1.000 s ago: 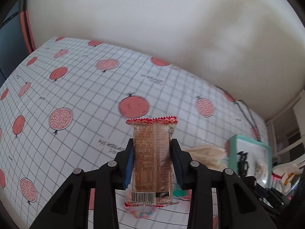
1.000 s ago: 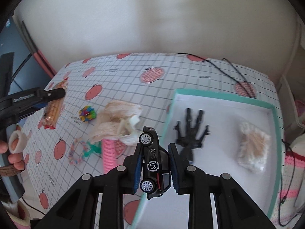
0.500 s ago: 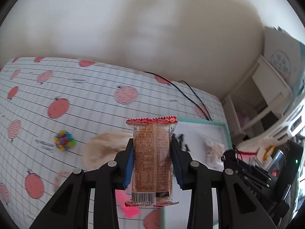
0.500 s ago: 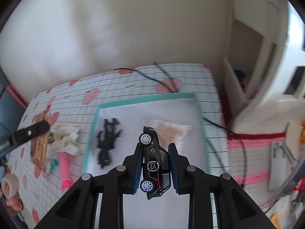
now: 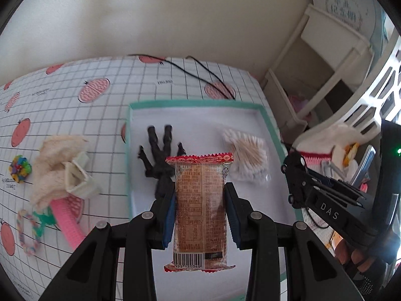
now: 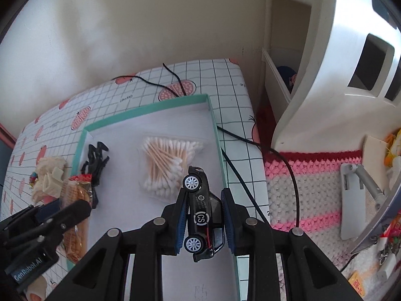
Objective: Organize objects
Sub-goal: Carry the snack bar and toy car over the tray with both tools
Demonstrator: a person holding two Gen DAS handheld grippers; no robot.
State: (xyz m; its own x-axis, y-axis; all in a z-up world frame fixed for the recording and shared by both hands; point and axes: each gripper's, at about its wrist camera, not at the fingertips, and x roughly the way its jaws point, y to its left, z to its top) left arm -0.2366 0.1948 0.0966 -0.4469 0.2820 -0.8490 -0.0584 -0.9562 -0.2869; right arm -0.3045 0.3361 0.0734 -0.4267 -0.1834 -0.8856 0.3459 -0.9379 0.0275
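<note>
My left gripper [image 5: 200, 213] is shut on a brown snack packet [image 5: 199, 213] with red crimped ends, held upright above the white tray with a teal rim [image 5: 195, 104]. My right gripper [image 6: 204, 218] is shut on a black toy car [image 6: 200, 213], held over the tray's right rim [image 6: 217, 135]. In the tray lie a black toy hand [image 5: 158, 155] and a bag of cotton swabs [image 5: 246, 158]. The swabs [image 6: 168, 165] and the toy hand [image 6: 96, 160] also show in the right wrist view, with the left gripper and packet [image 6: 75, 200] at the left.
On the checked cloth [image 5: 75, 115] left of the tray lie a cream cloth bundle [image 5: 62, 165], a pink tube [image 5: 67, 215], a bead bracelet [image 5: 27, 230] and a coloured ball [image 5: 20, 168]. A black cable [image 6: 250, 155] crosses the table's right end. White shelves [image 5: 320, 57] stand right.
Both grippers have swung right. The left one with the packet now hangs over the tray. The right one with the car has moved to the tray's right rim.
</note>
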